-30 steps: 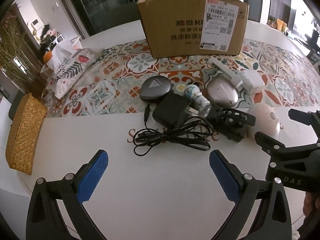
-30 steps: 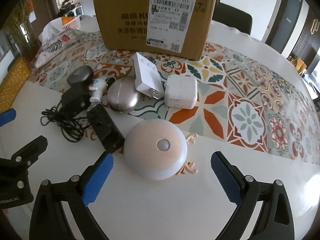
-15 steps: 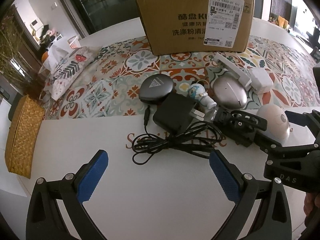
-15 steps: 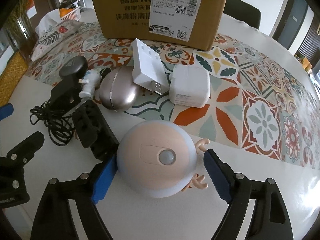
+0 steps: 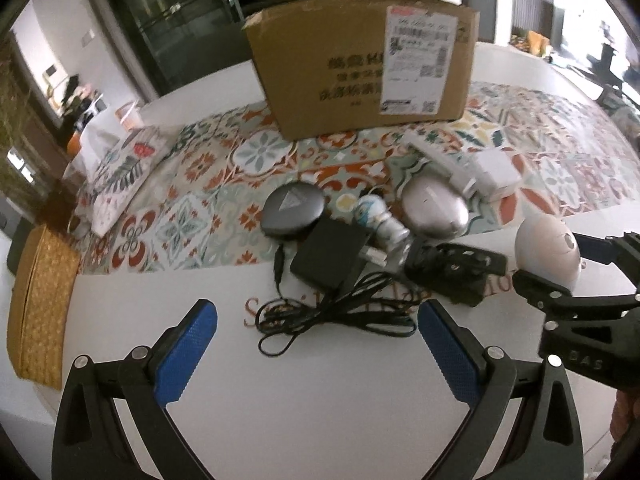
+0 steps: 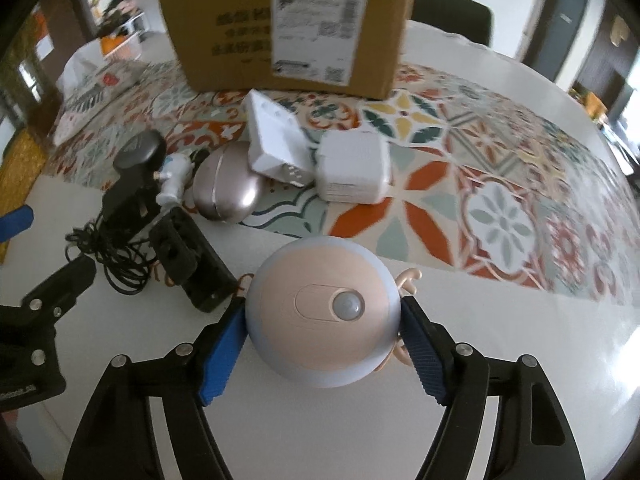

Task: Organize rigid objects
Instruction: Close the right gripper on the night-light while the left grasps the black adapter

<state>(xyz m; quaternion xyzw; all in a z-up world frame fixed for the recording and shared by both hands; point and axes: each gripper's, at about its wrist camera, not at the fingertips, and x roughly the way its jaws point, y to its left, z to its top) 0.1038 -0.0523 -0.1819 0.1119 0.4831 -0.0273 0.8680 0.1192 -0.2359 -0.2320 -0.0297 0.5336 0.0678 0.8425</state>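
Two blue-padded fingers of the right gripper (image 6: pixel 322 350) now press against the sides of the round peach-and-white dome night light with little antlers (image 6: pixel 323 314), where a second ago they stood wide apart with the light sitting free between them; over that second the gripper has slid forward and drawn in, so the light is clasped on both flanks. It looks seated on the white tabletop (image 6: pixel 500 312) yet, near the edge of the patterned tile-print runner (image 6: pixel 500 216), though from here I cannot tell whether it has left the surface. The left gripper (image 5: pixel 316 350) has barely moved: its fingers stay spread wide with nothing between them, low over the table just short of the tangled black cable (image 5: pixel 332 312) and its black plug adapter (image 5: pixel 330 256). The grey oval case (image 5: pixel 292 210), small white figurine (image 5: pixel 378 216), champagne-coloured oval case (image 6: pixel 226 192) and black bracket (image 6: pixel 192 264) lie bunched where they were. With the grip made, I would judge the pick of the first item secured, and the brown cardboard box (image 6: pixel 288 24) standing at the back seems the likely place for it, though that is a guess.
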